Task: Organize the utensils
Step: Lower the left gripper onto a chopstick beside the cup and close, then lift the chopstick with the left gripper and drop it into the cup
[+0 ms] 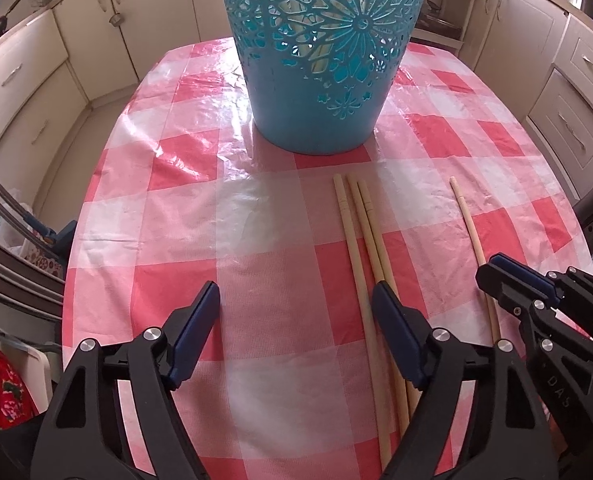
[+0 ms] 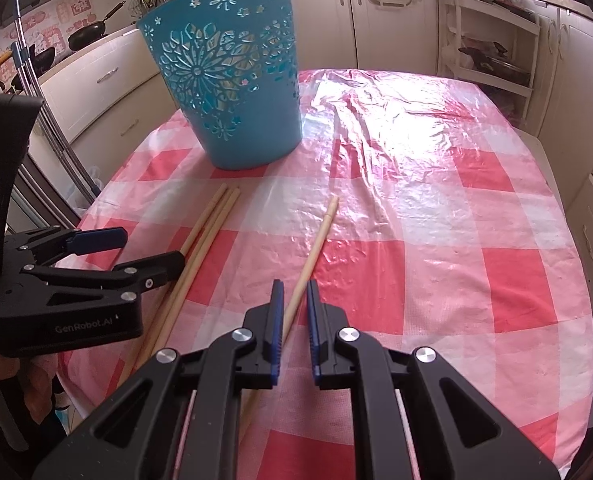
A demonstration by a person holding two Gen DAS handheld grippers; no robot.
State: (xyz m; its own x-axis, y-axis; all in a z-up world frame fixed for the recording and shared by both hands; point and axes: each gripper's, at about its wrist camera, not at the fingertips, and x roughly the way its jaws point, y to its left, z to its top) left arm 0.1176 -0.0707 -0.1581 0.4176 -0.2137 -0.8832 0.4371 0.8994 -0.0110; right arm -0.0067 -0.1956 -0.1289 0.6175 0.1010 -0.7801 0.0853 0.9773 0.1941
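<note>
A single chopstick point(image 2: 314, 250) is pinched by the right gripper point(image 2: 295, 316) for transfer to the basket point(image 2: 232, 120); the left gripper point(image 1: 296, 312) is held wide beside three chopsticks point(image 1: 360, 240).

We see bright daylight glaring off the plastic cloth point(image 2: 396, 92) on the bench; edges bend and darken, focus sharp.

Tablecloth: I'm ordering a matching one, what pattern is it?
Pink-and-white checks, clearest in the right wrist view.
</note>
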